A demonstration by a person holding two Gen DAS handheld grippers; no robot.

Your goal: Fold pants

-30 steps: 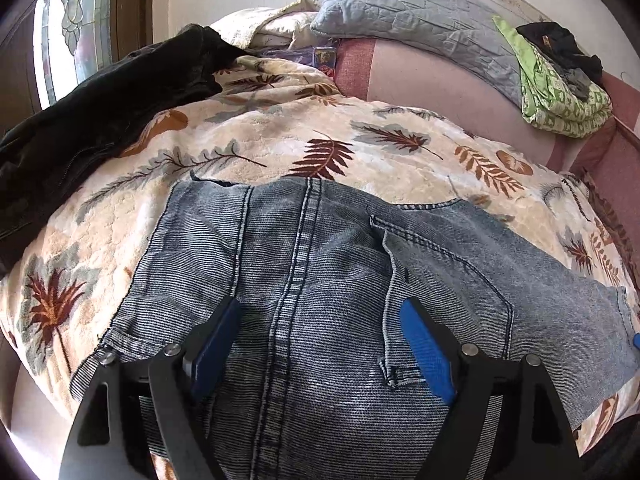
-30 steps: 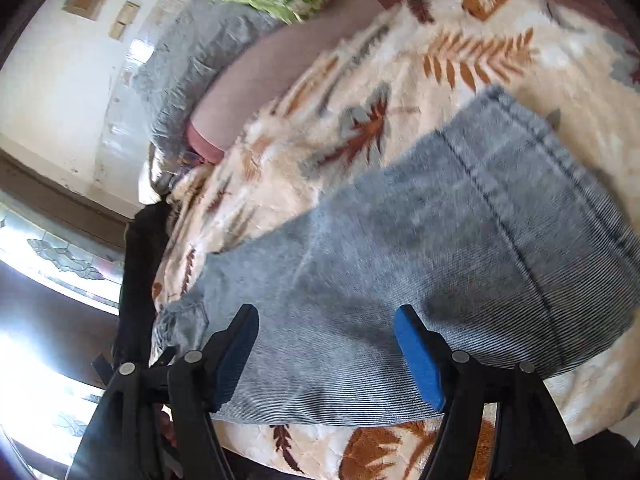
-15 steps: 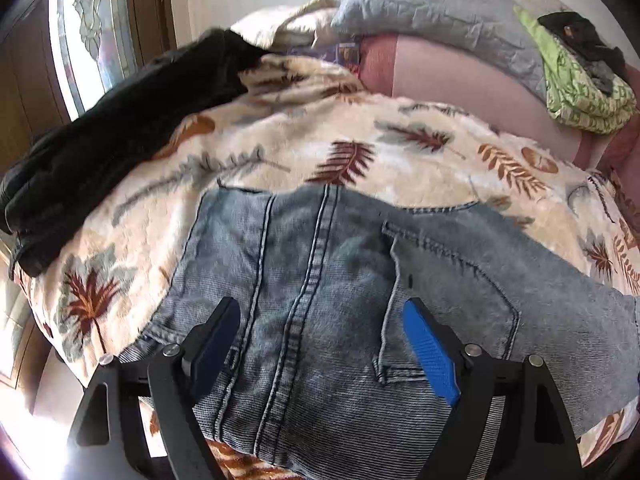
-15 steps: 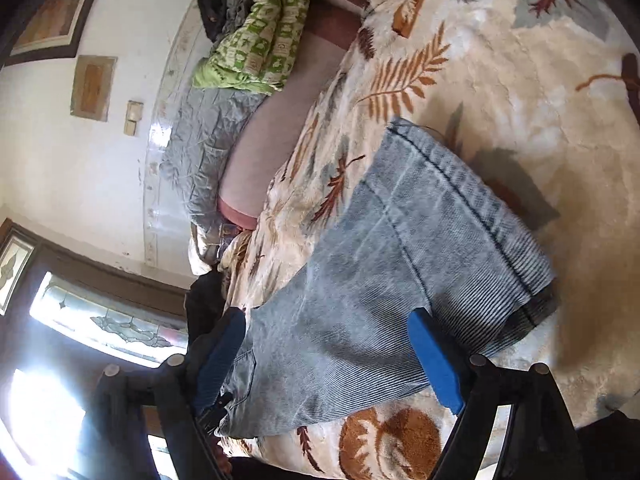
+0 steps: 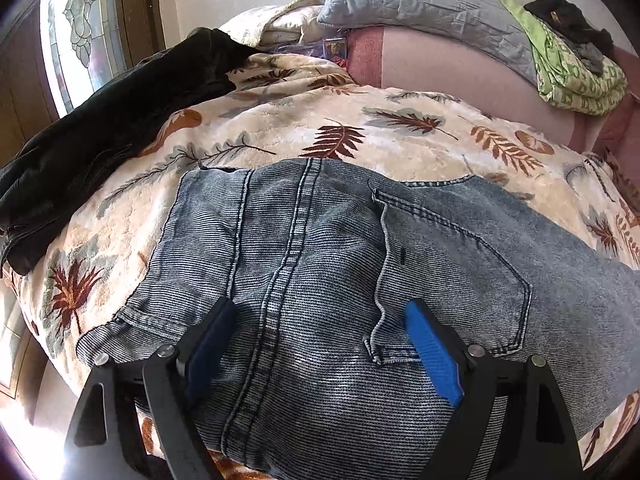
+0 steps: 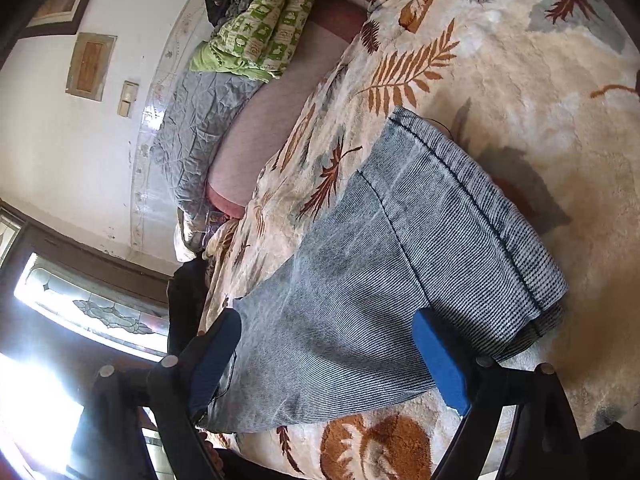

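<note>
Grey-blue denim pants (image 5: pixel 320 264) lie flat on a cream leaf-print blanket (image 5: pixel 360 128), back pocket (image 5: pixel 452 256) up, waistband toward me. My left gripper (image 5: pixel 320 344) is open and hovers over the seat, holding nothing. In the right wrist view the pants' legs (image 6: pixel 400 280) lie on the blanket (image 6: pixel 540 80), folded one over the other, hem (image 6: pixel 480 200) at the far end. My right gripper (image 6: pixel 332 356) is open above the lower leg and holds nothing.
A dark garment (image 5: pixel 104 136) lies on the blanket's left side. A grey pillow (image 5: pixel 432 4) and a green patterned bundle (image 5: pixel 576 76) rest at the head of the bed. A stained-glass window (image 5: pixel 80 28) is on the left. The bed edge is just under both grippers.
Both grippers have pulled back and up from the pants. The right view has tilted, now showing the whole leg end and hem. Both stayed open.
</note>
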